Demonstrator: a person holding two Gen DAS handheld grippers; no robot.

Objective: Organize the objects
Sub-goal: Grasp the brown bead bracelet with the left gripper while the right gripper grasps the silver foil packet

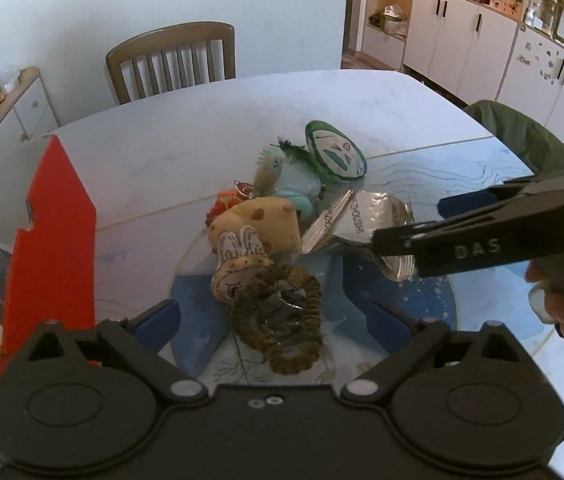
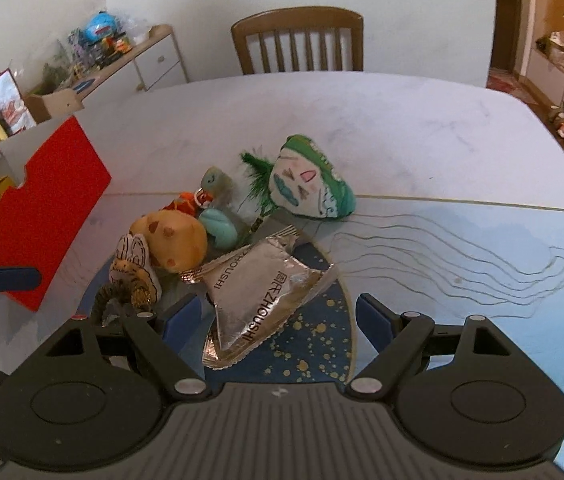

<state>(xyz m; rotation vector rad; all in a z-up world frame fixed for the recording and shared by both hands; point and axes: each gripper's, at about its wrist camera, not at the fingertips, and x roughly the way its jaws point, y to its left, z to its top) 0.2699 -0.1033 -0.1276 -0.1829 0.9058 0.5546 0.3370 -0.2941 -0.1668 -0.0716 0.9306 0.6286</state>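
Two tongs are held above a pile of small items on the bench (image 2: pixel 362 120). Left tongs (image 1: pixel 273 320) are spread apart around a brown scrunchie (image 1: pixel 282 320). Right tongs (image 2: pixel 277 316) are spread apart around a silver packet (image 2: pixel 265 296). A red box (image 1: pixel 53 240) stands left of the pile.

Home dining room: table (image 2: pixel 362 120), chair (image 2: pixel 298 40), cabinets (image 1: pixel 458 36).
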